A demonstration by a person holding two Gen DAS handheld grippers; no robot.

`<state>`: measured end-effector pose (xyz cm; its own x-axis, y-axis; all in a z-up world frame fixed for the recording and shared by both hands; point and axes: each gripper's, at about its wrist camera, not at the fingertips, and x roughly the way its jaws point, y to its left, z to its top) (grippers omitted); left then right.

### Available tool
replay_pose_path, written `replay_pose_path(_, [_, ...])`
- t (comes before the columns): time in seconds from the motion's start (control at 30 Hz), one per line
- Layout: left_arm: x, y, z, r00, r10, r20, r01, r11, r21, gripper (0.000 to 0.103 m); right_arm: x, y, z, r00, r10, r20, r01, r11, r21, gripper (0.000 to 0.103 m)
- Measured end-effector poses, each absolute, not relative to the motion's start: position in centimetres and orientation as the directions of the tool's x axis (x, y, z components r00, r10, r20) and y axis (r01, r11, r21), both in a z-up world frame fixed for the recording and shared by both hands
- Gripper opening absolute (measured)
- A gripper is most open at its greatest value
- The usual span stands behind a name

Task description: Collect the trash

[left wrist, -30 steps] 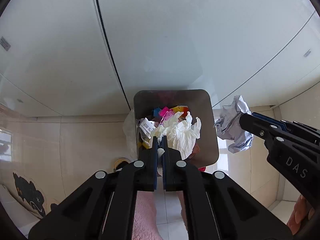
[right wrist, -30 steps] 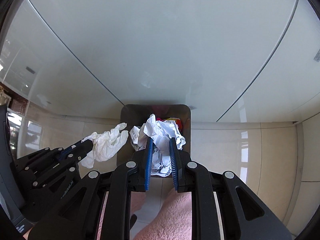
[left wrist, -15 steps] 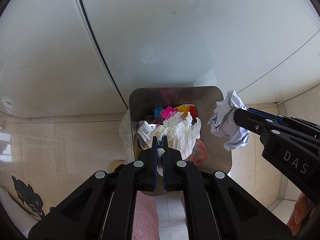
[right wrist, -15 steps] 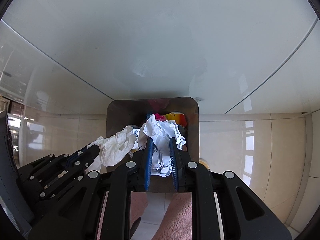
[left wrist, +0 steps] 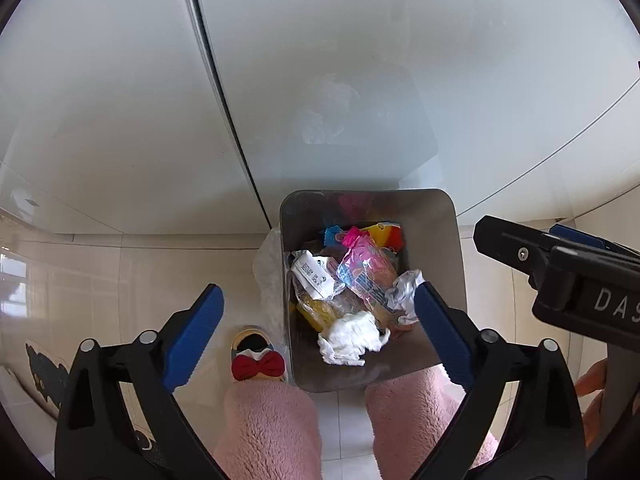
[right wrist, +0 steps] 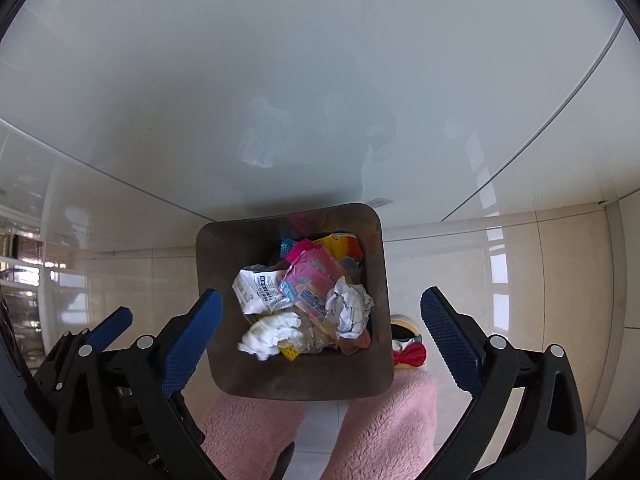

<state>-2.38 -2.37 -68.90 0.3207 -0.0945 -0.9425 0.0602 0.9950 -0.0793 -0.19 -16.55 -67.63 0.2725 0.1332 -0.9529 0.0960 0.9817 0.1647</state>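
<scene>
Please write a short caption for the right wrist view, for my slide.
Right gripper opening over the bin; crumpled paper and white glove lie inside.

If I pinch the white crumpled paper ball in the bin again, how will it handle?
The crumpled paper ball looks light and loosely wadded, so it would probably squash under the pads rather than resist. Its creased surface should grip well, not slip. It rests loosely on wrappers in the bin, so a push would likely shift it.

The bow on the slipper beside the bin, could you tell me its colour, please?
Red; the bow shows best in the left wrist view.
</scene>
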Motion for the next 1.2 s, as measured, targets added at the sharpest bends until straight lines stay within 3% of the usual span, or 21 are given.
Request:
replay_pose_path(0.27, [-3.5, -2.1, -64.0, 0.377, -0.105, -0.92, 0.058, 0.994, -0.089, 0.095, -1.2, -16.6, -63.0, 0.321, 0.122, -0.939, 0.081, 0.984, 0.156, 0.1])
replay_pose_path(0.57, [-5.6, -1.0, -56.0, 0.463, -0.085, -0.882, 0.042, 0.996, -0.074, 0.095, -3.6, -17.0, -54.3, 0.436, 0.112, -0.893, 0.06, 0.986, 0.154, 0.1])
replay_pose_path(1.2, [-11.6, 1.9, -33.3, 0.703, 0.026, -0.71, -0.014, 1.0, 0.023, 0.095, -10.8, -18.0, -31.7, 0.719, 0.055, -0.692, 0.013, 0.996, 0.093, 0.1])
